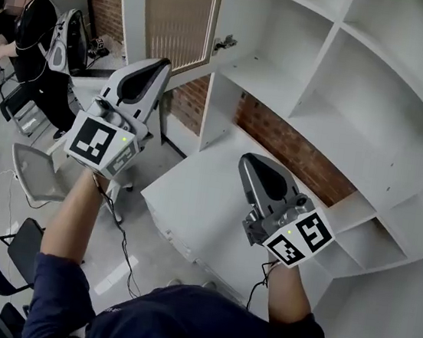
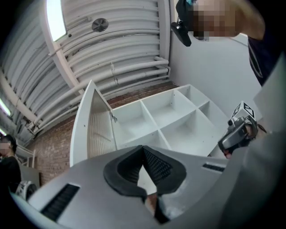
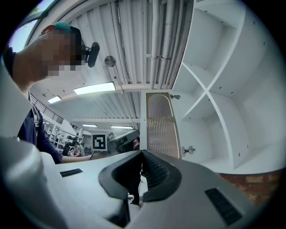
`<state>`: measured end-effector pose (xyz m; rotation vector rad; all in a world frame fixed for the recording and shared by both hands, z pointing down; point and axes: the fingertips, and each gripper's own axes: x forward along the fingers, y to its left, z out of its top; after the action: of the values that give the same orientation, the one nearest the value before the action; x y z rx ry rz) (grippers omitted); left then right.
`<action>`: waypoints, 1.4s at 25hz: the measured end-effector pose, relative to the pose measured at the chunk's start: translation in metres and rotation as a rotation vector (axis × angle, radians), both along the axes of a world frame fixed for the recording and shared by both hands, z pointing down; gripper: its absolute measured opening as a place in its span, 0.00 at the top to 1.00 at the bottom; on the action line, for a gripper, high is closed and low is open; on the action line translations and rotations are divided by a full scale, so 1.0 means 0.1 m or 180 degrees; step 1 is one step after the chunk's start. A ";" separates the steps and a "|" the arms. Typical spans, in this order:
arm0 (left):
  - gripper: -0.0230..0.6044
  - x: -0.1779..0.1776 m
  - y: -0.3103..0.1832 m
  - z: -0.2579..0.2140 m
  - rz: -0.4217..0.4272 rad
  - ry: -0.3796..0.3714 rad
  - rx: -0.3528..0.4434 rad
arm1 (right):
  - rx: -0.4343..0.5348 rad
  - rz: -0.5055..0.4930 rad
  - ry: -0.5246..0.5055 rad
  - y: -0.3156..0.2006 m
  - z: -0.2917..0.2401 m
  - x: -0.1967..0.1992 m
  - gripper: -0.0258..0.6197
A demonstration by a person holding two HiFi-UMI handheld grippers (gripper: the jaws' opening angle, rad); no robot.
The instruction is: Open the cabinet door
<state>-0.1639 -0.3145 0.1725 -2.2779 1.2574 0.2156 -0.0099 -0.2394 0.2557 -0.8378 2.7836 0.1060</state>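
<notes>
Two grippers held up before me: left gripper (image 1: pixel 157 68) and right gripper (image 1: pixel 252 164), both clenched, jaws together, nothing between. Cabinet door (image 1: pixel 179 13) stands wide open just beyond left gripper, hinged to white shelving (image 1: pixel 285 77) ahead.
</notes>
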 end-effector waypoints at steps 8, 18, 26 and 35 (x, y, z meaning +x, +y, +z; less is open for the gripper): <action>0.95 0.68 0.21 0.81 0.0329 0.0360 -0.0612 | 0.0008 0.0031 0.0024 0.05 0.04 0.29 0.92; 0.95 1.28 0.49 1.15 0.0584 0.0582 -0.0871 | -0.0084 0.0109 0.0008 0.07 0.24 0.67 0.92; 0.95 1.51 0.56 1.34 0.0608 0.0592 -0.1043 | -0.0177 0.0124 0.0025 0.05 0.38 0.79 0.92; 0.95 1.53 0.56 1.34 0.0567 0.0575 -0.1031 | -0.0184 0.0058 0.0029 0.05 0.40 0.79 0.92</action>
<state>-0.0106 -0.2582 0.3069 -2.7047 1.2522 0.3061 0.0688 -0.2342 0.2958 -0.8788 2.8000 0.0327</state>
